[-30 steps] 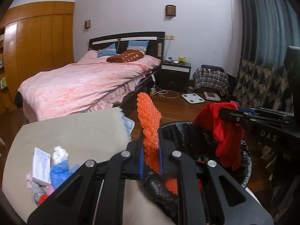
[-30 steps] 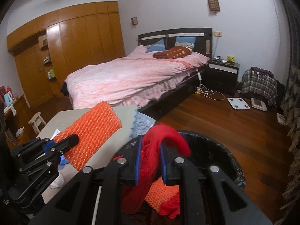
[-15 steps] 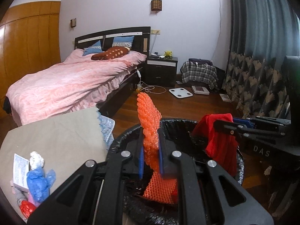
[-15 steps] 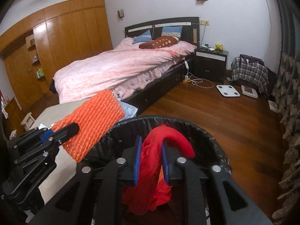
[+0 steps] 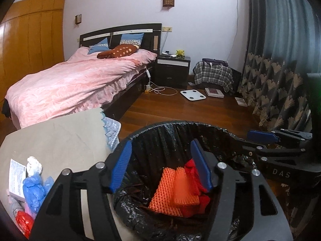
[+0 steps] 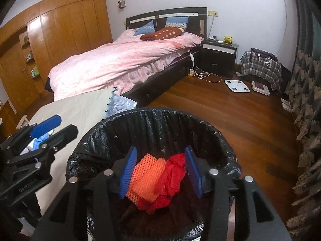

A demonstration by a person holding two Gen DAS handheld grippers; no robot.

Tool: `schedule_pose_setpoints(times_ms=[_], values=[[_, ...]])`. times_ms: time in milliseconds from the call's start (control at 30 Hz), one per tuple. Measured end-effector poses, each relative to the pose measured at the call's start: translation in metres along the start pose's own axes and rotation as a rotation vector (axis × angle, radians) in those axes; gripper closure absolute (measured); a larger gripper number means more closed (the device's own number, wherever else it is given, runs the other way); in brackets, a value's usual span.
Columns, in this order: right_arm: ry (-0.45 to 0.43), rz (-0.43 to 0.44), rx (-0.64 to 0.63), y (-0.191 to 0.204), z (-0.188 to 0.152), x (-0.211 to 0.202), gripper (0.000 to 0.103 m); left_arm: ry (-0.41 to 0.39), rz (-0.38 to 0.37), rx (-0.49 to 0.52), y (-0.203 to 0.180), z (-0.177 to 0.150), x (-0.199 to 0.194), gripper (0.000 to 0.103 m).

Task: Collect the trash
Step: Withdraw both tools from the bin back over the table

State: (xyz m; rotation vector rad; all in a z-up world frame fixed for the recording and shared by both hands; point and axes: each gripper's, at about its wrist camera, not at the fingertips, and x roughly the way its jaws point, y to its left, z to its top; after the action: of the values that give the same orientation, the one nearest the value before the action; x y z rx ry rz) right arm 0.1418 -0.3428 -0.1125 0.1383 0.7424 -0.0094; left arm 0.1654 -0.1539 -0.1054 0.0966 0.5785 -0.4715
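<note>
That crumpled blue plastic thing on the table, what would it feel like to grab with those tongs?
The blue plastic wad looks thin and crinkled, so probably very light and floppy. It would likely squash flat between the pads and might drag neighbours like the paper box along. No risk of rolling.

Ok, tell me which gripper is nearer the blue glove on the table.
Left. The left gripper hangs open over the trash bin, right beside the table edge where the blue glove lies. The right gripper, also open, sits over the bin's far side.
</note>
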Motion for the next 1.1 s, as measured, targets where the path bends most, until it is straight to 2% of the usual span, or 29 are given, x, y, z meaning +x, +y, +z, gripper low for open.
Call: schedule_pose_setpoints(times_ms=[67, 133, 200, 300, 367, 667, 1100], values=[[-0.006, -0.001, 0.005, 0.002, 0.001, -0.001, 0.048, -0.012, 0.016, -0.005, 0.005, 0.001, -0.005, 0.033], [-0.017, -0.005, 0.008, 0.004, 0.004, -0.003, 0.037, -0.021, 0.029, -0.012, 0.009, 0.003, -0.009, 0.026], [-0.034, -0.021, 0.01, 0.009, 0.005, -0.006, 0.019, -0.031, 0.047, -0.022, 0.017, 0.002, -0.016, 0.021], [-0.053, -0.033, 0.005, 0.015, 0.007, -0.009, 0.009, -0.04, 0.08, -0.038, 0.03, 0.002, -0.027, 0.014], [-0.061, -0.028, 0.005, 0.02, 0.009, -0.01, 0.006, -0.043, 0.103, -0.045, 0.041, 0.001, -0.033, 0.012], [-0.128, 0.021, -0.02, 0.057, 0.019, -0.018, 0.006, -0.048, 0.228, -0.095, 0.098, -0.009, -0.068, 0.009], [-0.159, 0.168, -0.098, 0.149, 0.01, -0.009, 0.006, -0.045, 0.4, -0.141, 0.169, -0.043, -0.123, 0.009]])
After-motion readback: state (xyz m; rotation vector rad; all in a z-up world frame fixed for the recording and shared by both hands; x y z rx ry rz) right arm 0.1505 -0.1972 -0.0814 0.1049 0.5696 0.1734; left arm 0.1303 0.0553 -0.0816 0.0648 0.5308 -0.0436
